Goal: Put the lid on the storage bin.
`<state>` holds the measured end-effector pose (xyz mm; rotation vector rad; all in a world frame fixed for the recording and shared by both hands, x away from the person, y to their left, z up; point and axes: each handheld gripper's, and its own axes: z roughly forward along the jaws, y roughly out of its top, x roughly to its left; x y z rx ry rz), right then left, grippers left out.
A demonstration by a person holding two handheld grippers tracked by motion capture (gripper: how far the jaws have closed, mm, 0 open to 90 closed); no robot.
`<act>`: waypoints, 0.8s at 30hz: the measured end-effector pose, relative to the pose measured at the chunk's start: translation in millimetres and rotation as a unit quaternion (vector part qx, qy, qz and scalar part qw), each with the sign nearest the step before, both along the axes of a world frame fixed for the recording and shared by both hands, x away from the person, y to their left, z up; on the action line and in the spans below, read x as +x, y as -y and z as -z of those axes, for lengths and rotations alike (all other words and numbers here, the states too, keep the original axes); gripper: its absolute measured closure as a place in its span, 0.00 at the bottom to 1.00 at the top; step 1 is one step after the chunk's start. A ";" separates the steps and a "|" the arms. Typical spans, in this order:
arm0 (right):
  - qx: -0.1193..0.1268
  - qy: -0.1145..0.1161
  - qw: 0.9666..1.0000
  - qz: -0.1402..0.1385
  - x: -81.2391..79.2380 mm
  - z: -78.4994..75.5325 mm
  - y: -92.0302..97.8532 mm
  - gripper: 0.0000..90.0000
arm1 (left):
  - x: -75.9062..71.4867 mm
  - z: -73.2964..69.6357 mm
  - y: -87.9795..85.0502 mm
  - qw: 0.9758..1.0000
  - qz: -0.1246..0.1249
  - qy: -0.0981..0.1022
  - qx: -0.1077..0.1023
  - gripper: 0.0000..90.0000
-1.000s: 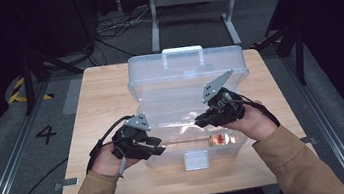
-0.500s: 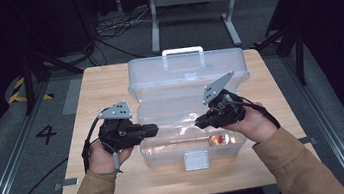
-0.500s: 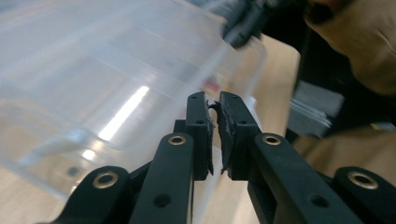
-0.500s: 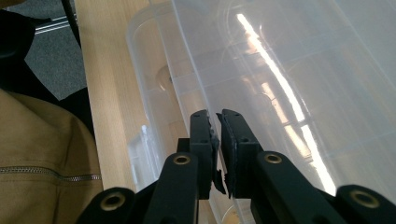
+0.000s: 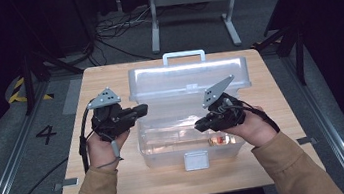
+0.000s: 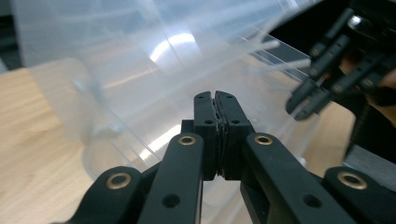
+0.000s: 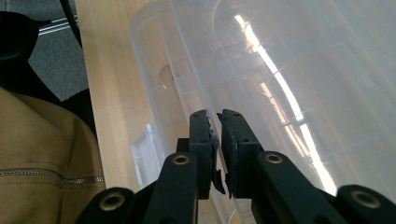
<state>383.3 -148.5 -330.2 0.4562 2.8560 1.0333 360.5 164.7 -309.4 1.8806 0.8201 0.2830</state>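
Nearest the camera in the high view, both forearms in tan sleeves come up from the bottom edge and angle inward over the wooden table [image 5: 121,189]. The left hand [image 5: 102,147] sits just off the left side of the clear plastic box [image 5: 192,147], wrist raised, carrying the left gripper [image 5: 142,109] so it points across toward the box's raised lid [image 5: 188,79]. Its jaws have just been closing and are now clenched: in the left gripper view the left gripper [image 6: 216,99] has its pads pressed flat together, with nothing visible between them, and the lid's clear plastic lies right behind the tips. Whether the tips touch it, I cannot tell.

On the other side, the right hand [image 5: 250,128] rests over the right part of the box, its right gripper [image 5: 198,124] aimed inward over the open base. In the right gripper view the right gripper [image 7: 215,115] shows a thin slit between worn pads, all but closed, gripping nothing, with the ribbed clear plastic beyond.

The box stands mid-table, latch [image 5: 196,160] toward the person. Inside the base, near the front right, lies a small orange-red object [image 5: 218,141], too small to identify. Farther back, the lid stands open, its white handle [image 5: 183,55] at the far edge.
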 end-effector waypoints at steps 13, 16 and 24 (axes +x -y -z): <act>-0.004 0.010 1.000 0.008 -11.0 4.0 -1.0 0.85 | 0.1 0.1 0.3 1.000 -0.002 -0.001 0.016 0.99; 0.005 0.019 1.000 0.016 -15.9 3.5 2.7 0.83 | -0.1 0.2 0.4 1.000 0.001 -0.002 0.018 0.99; 0.075 0.026 0.996 0.049 -27.4 -4.7 34.9 0.81 | -0.2 -0.5 0.1 0.999 0.007 -0.004 0.033 0.99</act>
